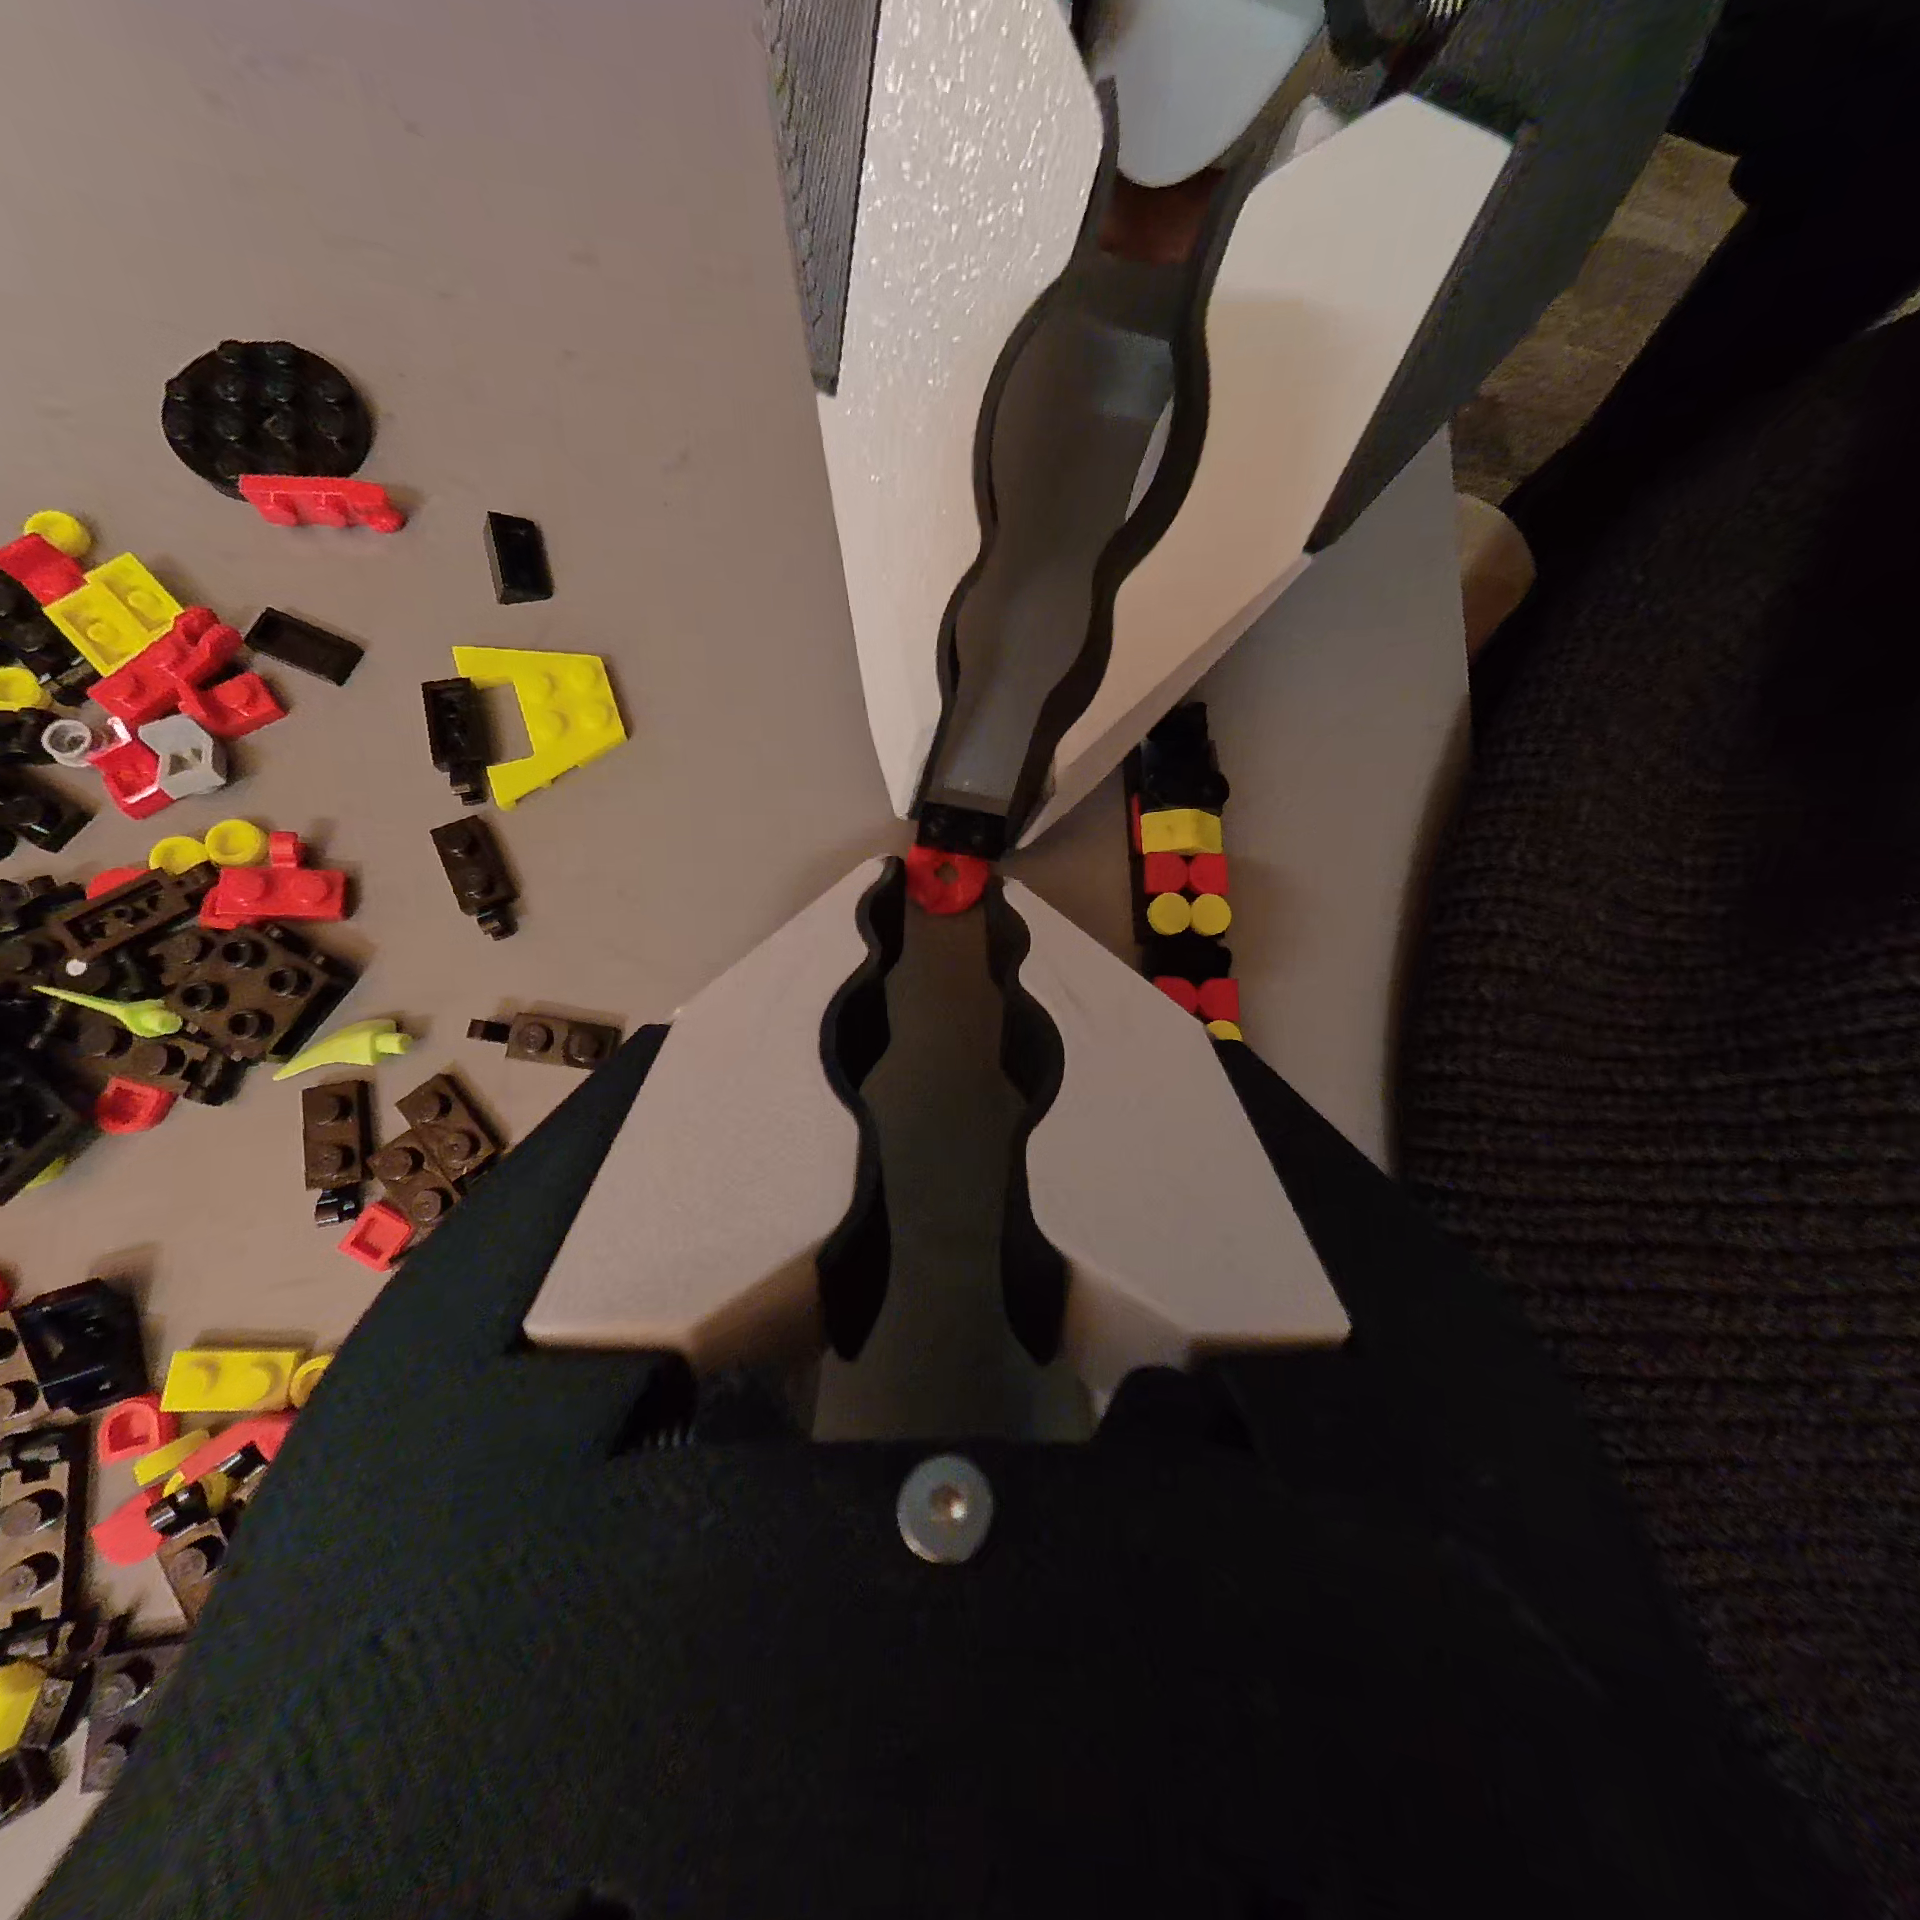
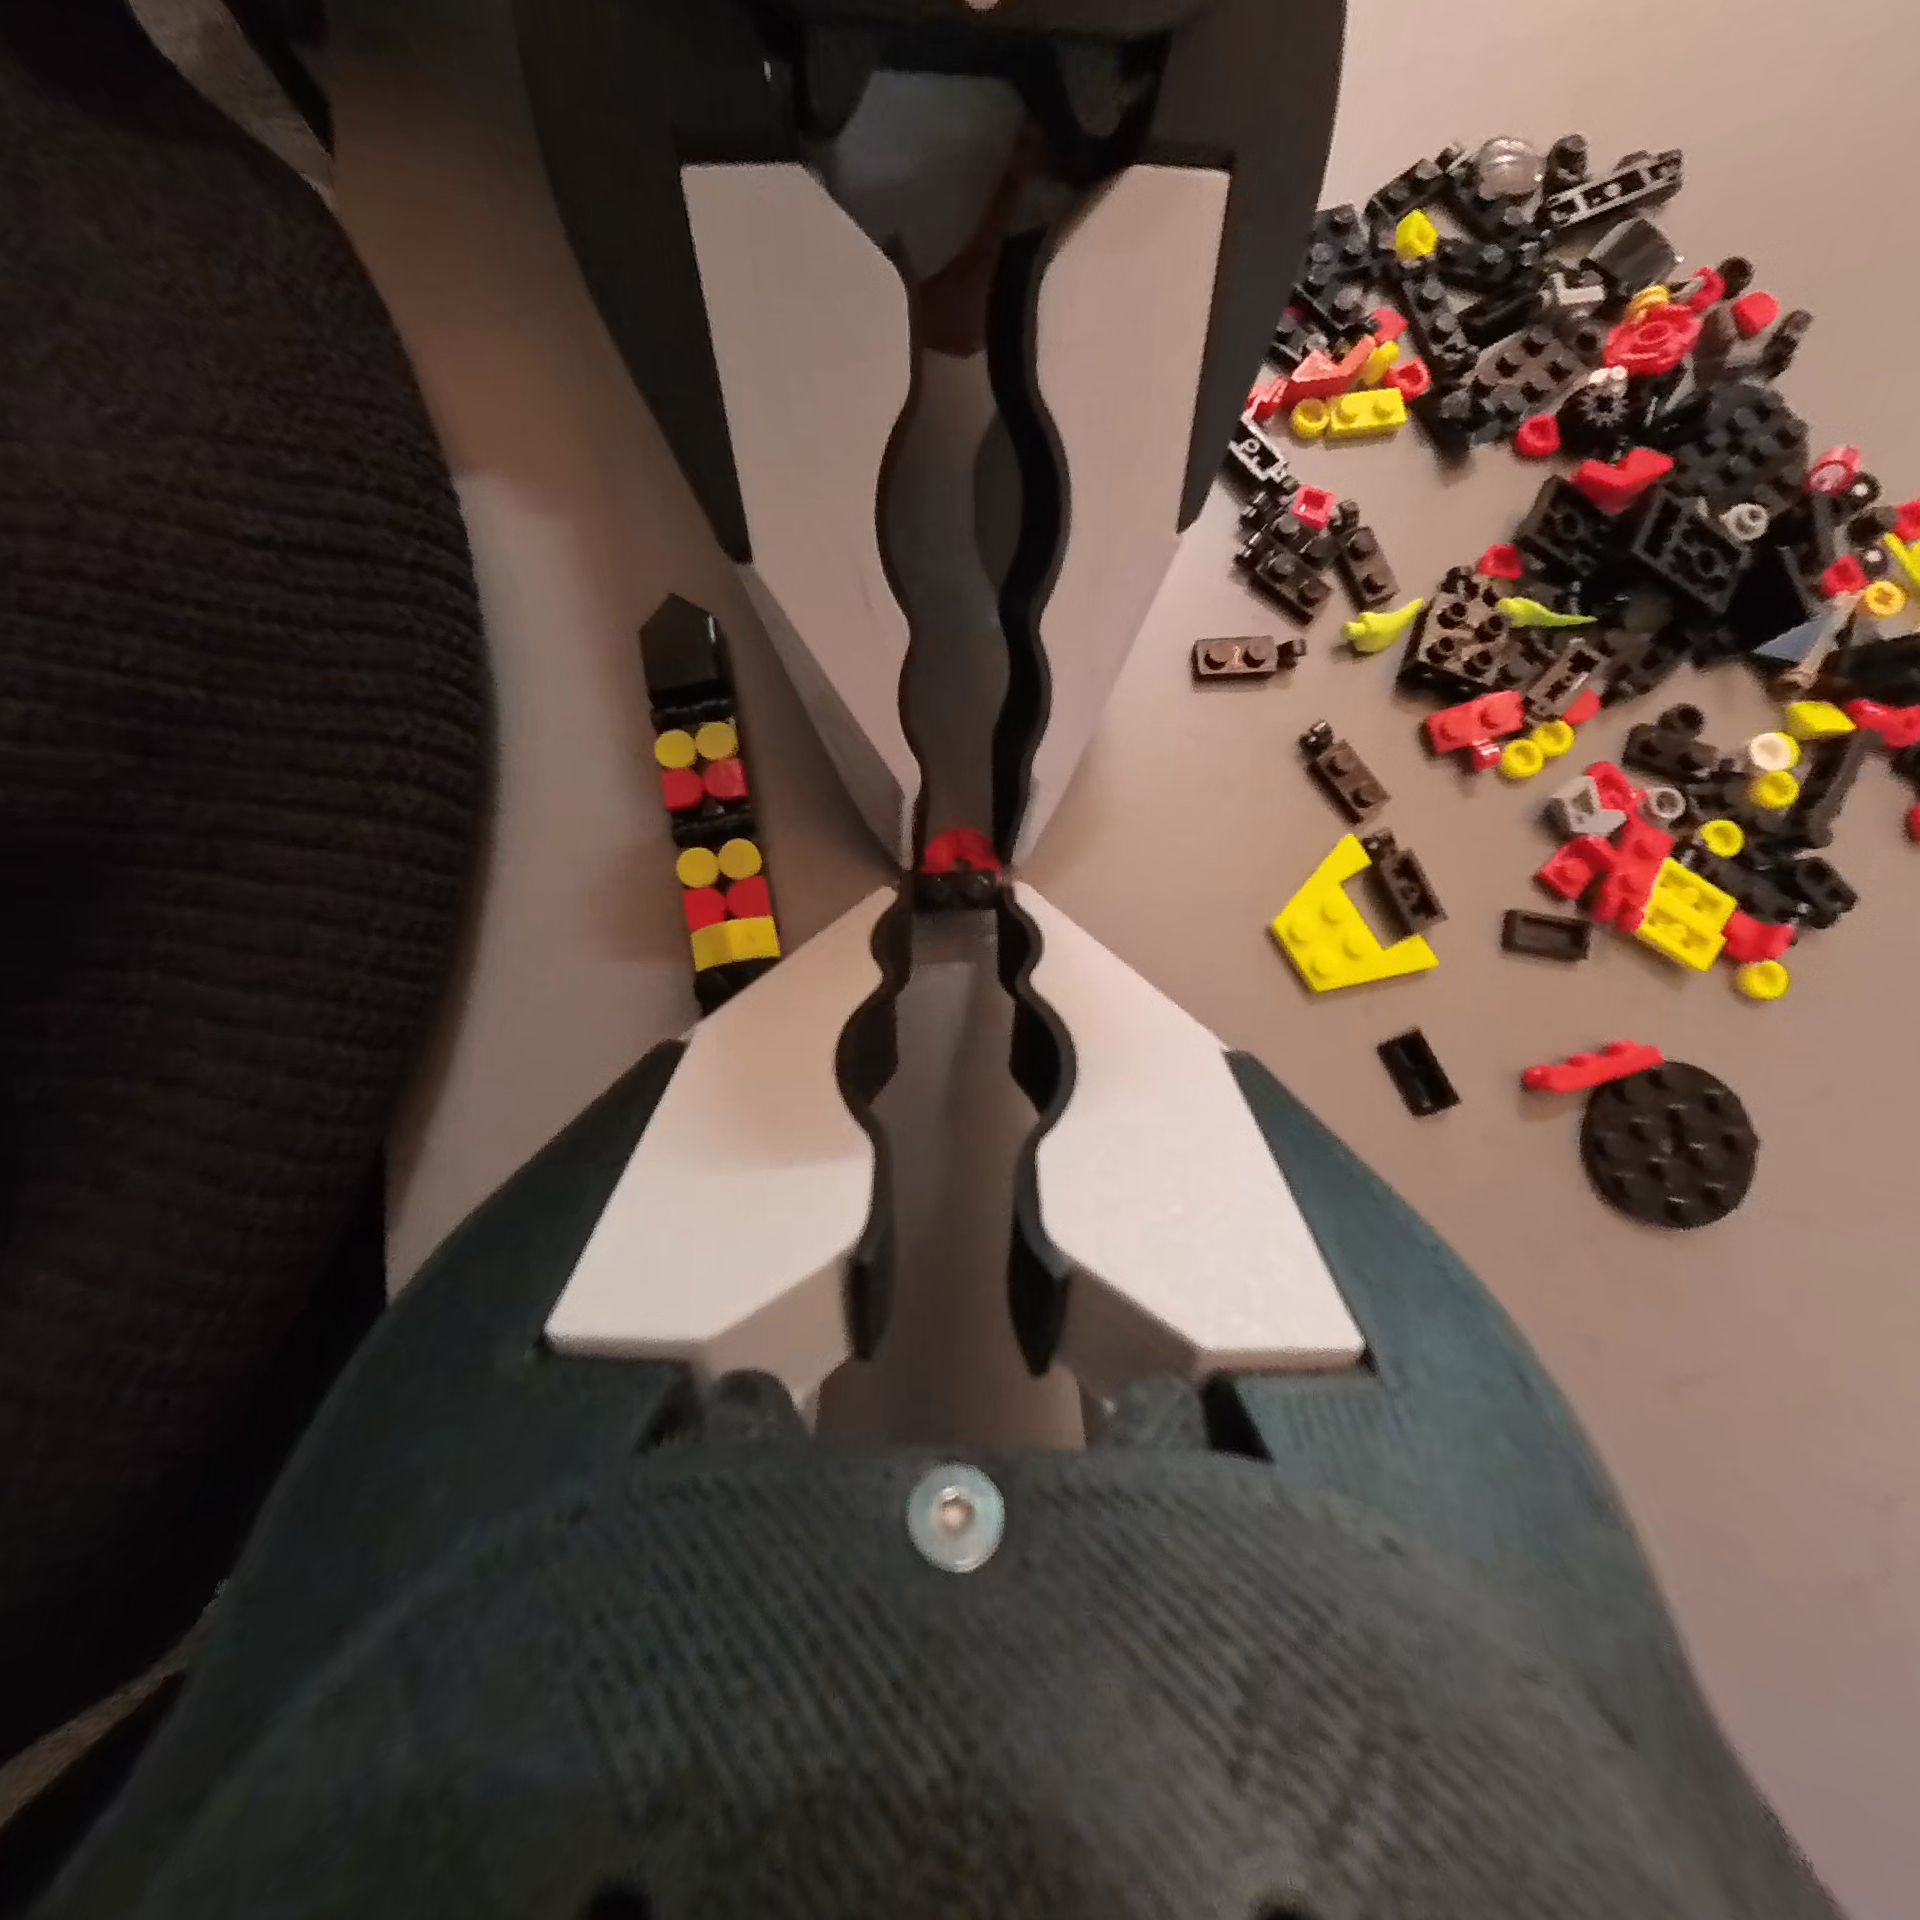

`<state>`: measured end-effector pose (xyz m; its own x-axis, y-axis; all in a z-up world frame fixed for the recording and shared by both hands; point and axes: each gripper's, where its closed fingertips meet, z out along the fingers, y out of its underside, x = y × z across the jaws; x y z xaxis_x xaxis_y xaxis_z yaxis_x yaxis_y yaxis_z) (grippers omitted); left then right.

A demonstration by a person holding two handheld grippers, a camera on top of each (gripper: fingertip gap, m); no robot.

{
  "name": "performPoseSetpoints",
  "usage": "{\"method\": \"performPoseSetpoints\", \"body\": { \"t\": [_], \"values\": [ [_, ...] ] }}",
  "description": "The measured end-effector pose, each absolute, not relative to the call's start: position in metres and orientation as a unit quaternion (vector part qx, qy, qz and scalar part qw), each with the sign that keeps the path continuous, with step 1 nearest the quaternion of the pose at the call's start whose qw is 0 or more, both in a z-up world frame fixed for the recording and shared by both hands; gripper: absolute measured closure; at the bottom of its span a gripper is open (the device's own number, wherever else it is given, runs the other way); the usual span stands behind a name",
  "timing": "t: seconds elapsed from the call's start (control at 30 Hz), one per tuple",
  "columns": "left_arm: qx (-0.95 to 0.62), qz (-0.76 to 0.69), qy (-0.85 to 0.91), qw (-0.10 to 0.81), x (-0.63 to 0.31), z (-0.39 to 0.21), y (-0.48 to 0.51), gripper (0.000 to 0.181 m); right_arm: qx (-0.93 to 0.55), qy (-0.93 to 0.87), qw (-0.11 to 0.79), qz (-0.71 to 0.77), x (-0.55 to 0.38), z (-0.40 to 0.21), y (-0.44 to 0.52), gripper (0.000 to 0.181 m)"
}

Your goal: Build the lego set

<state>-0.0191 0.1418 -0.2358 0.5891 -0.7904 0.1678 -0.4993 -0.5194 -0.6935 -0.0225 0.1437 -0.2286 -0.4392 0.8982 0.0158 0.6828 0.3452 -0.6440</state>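
Note:
My left gripper (image 1: pixel 943 878) is shut on a small red round piece (image 1: pixel 943 881). My right gripper (image 2: pixel 954 891) is shut on a small black plate (image 2: pixel 954 890). The two grippers meet tip to tip above the table, and the red piece touches the black plate (image 1: pixel 961 826); the red piece also shows in the right wrist view (image 2: pixel 958 850). A long built strip of black, red and yellow pieces (image 1: pixel 1184 883) lies on the table beside the tips, and it also shows in the right wrist view (image 2: pixel 712 800).
A pile of loose black, red and yellow pieces (image 2: pixel 1621 499) covers the table (image 1: pixel 416 208). A yellow wedge plate (image 1: pixel 551 717), a black round plate (image 1: pixel 268 416) and a red plate (image 1: pixel 322 502) lie apart. A dark knitted fabric (image 1: pixel 1683 1039) borders the table edge. Less than 4 cm separates the two grippers' tips. The dark knitted fabric (image 1: pixel 1683 1039) is about 11 centimetres from both grippers' fingertips.

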Motion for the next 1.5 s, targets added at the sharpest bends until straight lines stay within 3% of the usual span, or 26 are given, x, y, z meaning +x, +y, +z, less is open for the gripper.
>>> {"method": "performPoseSetpoints", "body": {
  "t": [0.43, 0.6, 1.27, 1.5],
  "values": [
    [-0.846, -0.232, 0.371, 0.305, -0.024, -0.2352, 0.1446, 0.162, -0.478, -0.811, 0.183, 0.281, -0.0245, -0.2301, 0.1437, 0.166],
    [-0.844, -0.24, 0.372, 0.302, -0.0219, -0.2353, 0.1428, 0.17, -0.486, -0.812, 0.176, 0.271, -0.025, -0.2313, 0.1452, 0.166],
    [-0.847, -0.235, 0.37, 0.3, -0.0219, -0.2354, 0.1434, 0.171, -0.495, -0.826, 0.126, 0.239, -0.0261, -0.2335, 0.1443, 0.167],
    [-0.848, -0.231, 0.371, 0.299, -0.0223, -0.2355, 0.1429, 0.171, -0.496, -0.813, 0.151, 0.265, -0.0292, -0.2357, 0.1431, 0.166]
  ]
}}
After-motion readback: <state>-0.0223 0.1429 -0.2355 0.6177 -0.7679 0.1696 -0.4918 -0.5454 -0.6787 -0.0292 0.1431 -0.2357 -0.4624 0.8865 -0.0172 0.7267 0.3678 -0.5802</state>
